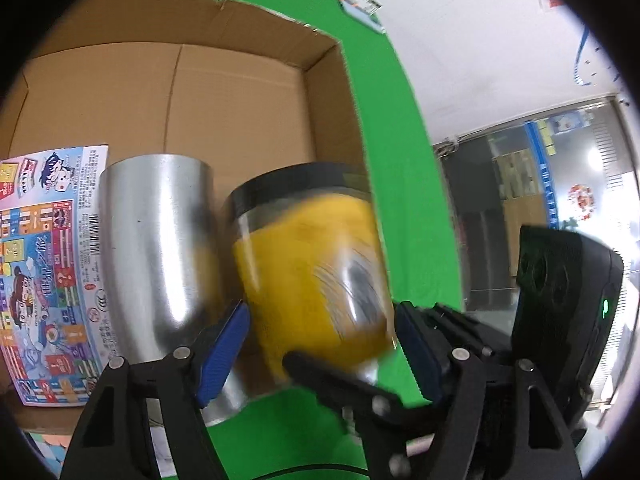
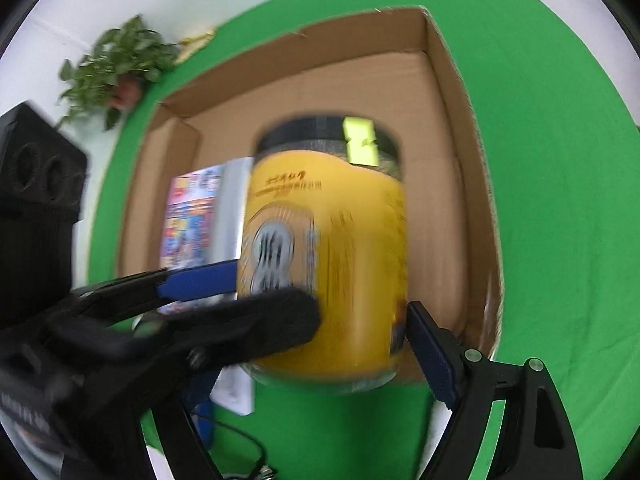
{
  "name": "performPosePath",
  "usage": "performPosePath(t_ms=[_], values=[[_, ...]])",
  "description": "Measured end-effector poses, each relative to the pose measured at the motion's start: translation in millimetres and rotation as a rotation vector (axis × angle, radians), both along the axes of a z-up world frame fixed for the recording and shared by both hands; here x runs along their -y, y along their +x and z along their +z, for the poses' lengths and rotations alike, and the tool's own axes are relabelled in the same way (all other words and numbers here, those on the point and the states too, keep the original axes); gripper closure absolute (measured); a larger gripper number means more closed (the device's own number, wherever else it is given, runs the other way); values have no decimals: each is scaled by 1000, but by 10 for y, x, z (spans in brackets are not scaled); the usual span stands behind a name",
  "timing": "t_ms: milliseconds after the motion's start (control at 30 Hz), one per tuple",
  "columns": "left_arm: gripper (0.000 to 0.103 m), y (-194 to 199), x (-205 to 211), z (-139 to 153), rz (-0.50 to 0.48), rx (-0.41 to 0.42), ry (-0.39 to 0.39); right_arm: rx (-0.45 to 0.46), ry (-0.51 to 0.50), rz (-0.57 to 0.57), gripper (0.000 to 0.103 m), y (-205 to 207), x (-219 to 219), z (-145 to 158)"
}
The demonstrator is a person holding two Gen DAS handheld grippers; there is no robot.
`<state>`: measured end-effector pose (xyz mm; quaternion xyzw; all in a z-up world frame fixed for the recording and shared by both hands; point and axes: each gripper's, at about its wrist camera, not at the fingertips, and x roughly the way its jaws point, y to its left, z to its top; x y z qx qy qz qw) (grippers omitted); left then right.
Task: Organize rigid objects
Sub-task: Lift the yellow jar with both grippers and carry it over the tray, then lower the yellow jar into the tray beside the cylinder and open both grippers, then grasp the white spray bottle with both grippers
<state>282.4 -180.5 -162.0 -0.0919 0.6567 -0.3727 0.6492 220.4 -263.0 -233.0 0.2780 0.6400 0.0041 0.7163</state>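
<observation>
The yellow-labelled jar [image 1: 316, 276] with a black lid is held at the near open edge of the cardboard box [image 1: 240, 80], partly over the box floor and partly over the green bench [image 1: 396, 168]. The jar is seen between the blue pads of the left gripper [image 1: 320, 344]; the pads flank the jar's lower body, and firm contact cannot be confirmed because of motion blur. In the right wrist view the jar [image 2: 332, 256] is seen between the fingers of the right gripper [image 2: 320, 320], one blue pad [image 2: 432, 356] lying against its lower right side; whether this gripper is clamped cannot be told.

A metal cup [image 1: 160, 248] is located inside the box, just beside the jar on its left. A colourful printed carton [image 1: 48, 272] is located beyond the cup, further left of the jar. A potted plant [image 2: 116, 68] stands outside the box, well apart from the jar.
</observation>
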Motion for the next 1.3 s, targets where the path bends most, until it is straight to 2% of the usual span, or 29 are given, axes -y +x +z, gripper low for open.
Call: performPosePath(t_ms=[67, 167, 267, 400, 533, 667, 733, 767, 800, 833, 867, 933, 967, 1000, 1033, 1067, 1100, 1200, 1233, 1300], values=[[28, -31, -27, 5, 3, 9, 31, -28, -18, 7, 21, 28, 24, -139], [27, -54, -175, 66, 12, 46, 64, -54, 16, 13, 21, 13, -19, -304], [27, -101, -405, 164, 69, 68, 102, -80, 19, 36, 20, -27, -145, -420], [27, -255, -749, 419, 169, 116, 147, -58, 22, 79, 16, -84, -252, -407], [26, -532, -1016, 775, 306, 247, 209, 20, 70, 119, 15, -255, -240, -99], [23, -819, -1152, 1194, 462, 440, 261, 148, 10, 152, 15, -481, -212, 430], [24, -922, -1154, 1326, 494, 458, 300, 193, -32, 128, 15, -602, -183, 650], [30, -945, -1193, 1348, 499, 456, 319, 241, -38, 106, 20, -716, -132, 797], [46, -1004, -1171, 1397, 487, 466, 312, 287, -36, 100, 46, -806, -117, 904], [93, -1064, -1135, 1451, 450, 478, 285, 330, -48, 110, 63, -887, -131, 1016], [102, -1110, -1083, 1470, 409, 466, 272, 337, -85, 120, 81, -954, -131, 1146], [102, -1189, -1059, 1520, 387, 473, 234, 351, -119, 84, 80, -1059, -116, 1273], [101, -1246, -1040, 1555, 389, 486, 213, 366, -120, 57, 68, -1128, -86, 1345], [96, -1290, -1018, 1578, 394, 500, 209, 368, -139, 37, 26, -1204, -57, 1423], [62, -1318, -1002, 1587, 397, 508, 228, 368, -154, 25, 3, -1253, -34, 1461], [13, -1328, -976, 1587, 398, 504, 264, 397, -174, -3, 3, -1347, -8, 1494], [4, -1359, -976, 1603, 410, 515, 285, 408, -182, -15, 0, -1418, 18, 1493], [2, -1489, -1069, 1671, 400, 604, 286, 326, -184, -32, 1, -1613, 89, 1329], [2, -1501, -1112, 1664, 389, 606, 300, 292, -173, -43, 1, -1683, 130, 1260], [2, -1583, -1238, 1637, 375, 602, 309, 179, -143, -77, 1, -1765, 157, 902]])
